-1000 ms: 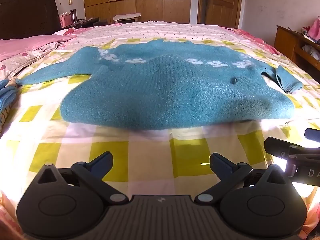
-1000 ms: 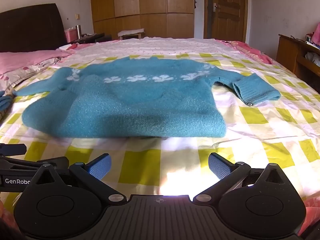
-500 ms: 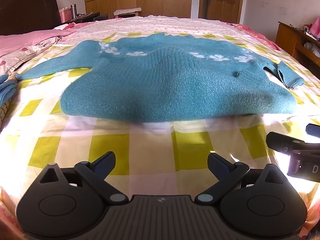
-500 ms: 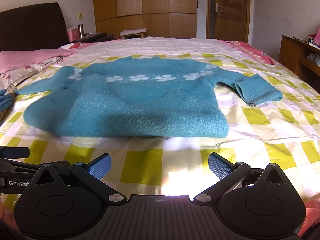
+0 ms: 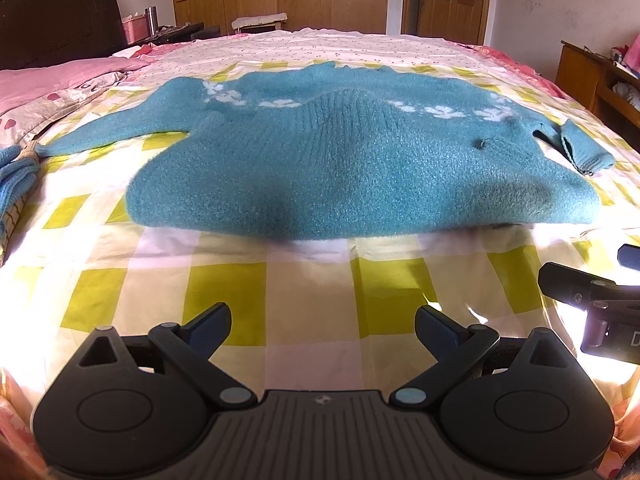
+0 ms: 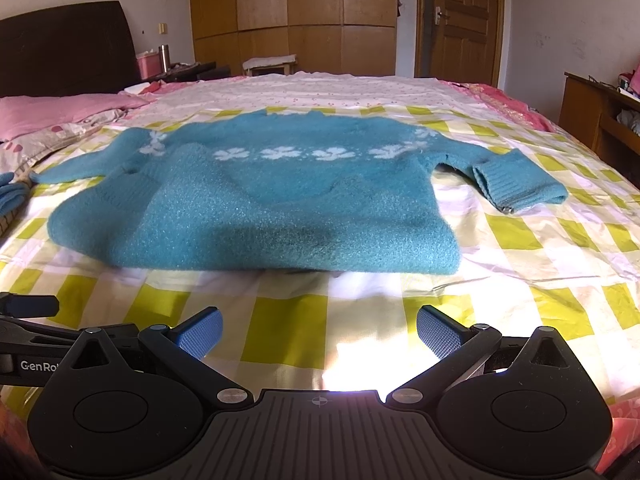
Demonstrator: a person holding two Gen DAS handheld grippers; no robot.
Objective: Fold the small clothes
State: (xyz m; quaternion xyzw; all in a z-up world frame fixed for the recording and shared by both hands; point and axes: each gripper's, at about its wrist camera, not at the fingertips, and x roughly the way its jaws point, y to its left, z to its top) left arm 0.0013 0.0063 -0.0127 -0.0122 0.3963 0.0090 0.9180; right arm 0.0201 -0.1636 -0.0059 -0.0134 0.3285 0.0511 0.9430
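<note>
Left wrist view: our left gripper point(image 5: 322, 326) has edged forward over the last second; the teal sweater point(image 5: 344, 168) sits a bit larger and lower in frame than before. Jaws spread wide, nothing between them. Sweater lies flat dead ahead of the fingers, hem edge nearest us, well short of contact. Its left sleeve point(image 5: 116, 128) trails out ahead-left, the other sleeve is doubled back with its cuff point(image 5: 582, 152) ahead-right. Our right gripper point(image 5: 596, 300) shows at the right edge, level with us.

Meaning: we judge this as the approach to the hem, first fold not yet started.

Right wrist view: right gripper point(image 6: 318, 330) also released, jaws wide, empty. Framing is nearly the same as half a second ago, so this side has barely moved. Sweater body ahead and slightly left of centre, folded cuff ahead-right. Left gripper's body pokes in at the left edge.

Surface: a bed with a yellow-and-white checked sheet point(image 6: 520, 308), soft, lightly wrinkled, strong sun glare right under the fingers. Some blue knitwear point(image 5: 16, 172) sits far left.

Room: pink bedding point(image 6: 48, 114) far-left, wooden wardrobe point(image 6: 288, 12) and door point(image 6: 464, 20) beyond the bed, a wooden cabinet far right.
</note>
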